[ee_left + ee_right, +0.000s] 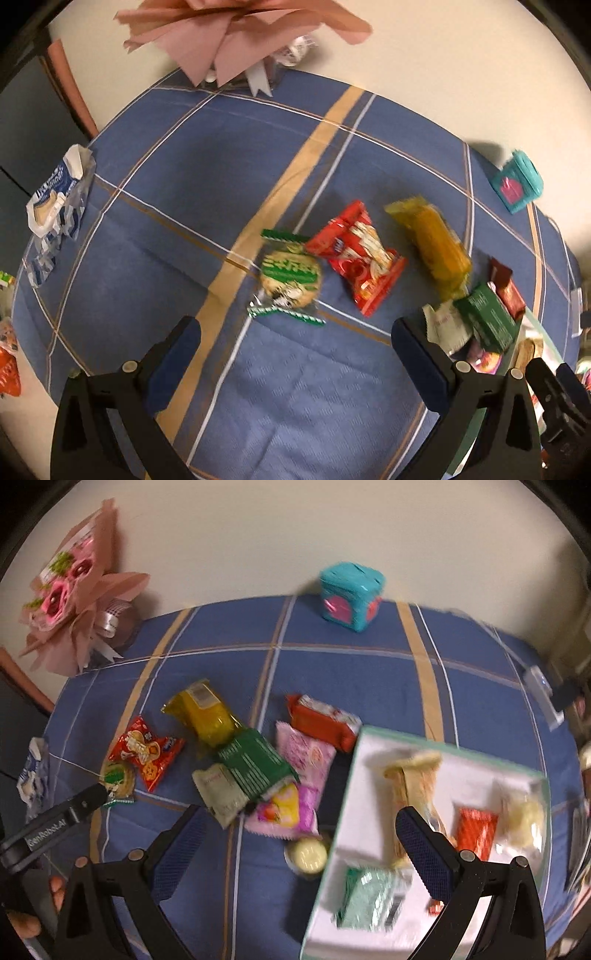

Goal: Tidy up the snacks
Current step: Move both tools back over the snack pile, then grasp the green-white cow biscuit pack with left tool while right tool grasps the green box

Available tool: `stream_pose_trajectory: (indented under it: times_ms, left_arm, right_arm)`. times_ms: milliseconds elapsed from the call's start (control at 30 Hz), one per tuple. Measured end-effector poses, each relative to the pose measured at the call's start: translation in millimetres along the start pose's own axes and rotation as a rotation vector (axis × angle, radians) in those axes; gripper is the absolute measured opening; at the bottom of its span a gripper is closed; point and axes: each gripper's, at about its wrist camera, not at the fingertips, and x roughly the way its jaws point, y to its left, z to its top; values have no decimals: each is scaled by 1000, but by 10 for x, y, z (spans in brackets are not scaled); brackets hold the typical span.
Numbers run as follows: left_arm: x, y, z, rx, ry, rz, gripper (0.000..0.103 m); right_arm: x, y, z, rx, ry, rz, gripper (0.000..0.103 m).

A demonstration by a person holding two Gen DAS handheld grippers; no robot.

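Loose snacks lie on a blue plaid cloth (147, 221). In the left wrist view a round green-wrapped cookie (290, 275) lies just ahead of my open, empty left gripper (295, 332). Beside it lie a red snack bag (360, 256), a yellow packet (434, 243) and a green packet (487, 315). In the right wrist view my open, empty right gripper (301, 825) hovers over a pile with a green packet (255, 766), pink packets (303, 760) and a round yellow-lidded cup (306, 854). A white box (476, 768) at right holds several snacks. My left gripper (92, 797) shows by the cookie (118, 777).
A pink paper bouquet (74, 602) stands at the back left, and a teal cube box (349, 596) at the back edge. An opened blue-and-white wrapper (55, 199) lies at the left edge. A red-orange packet (321, 722) lies behind the white box. A cream wall is behind.
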Motion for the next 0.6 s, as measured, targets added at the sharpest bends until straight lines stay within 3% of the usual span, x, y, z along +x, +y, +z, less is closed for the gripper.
stream_pose_trajectory:
  times_ms: [500,600]
  left_arm:
    - [530,99,259,-20,24,27,102]
    - [617,111,283,-19,22,30,101]
  right_arm:
    - [558,276,142,-124,-1,0,102]
    - [630,347,164,-151,-5,15,96]
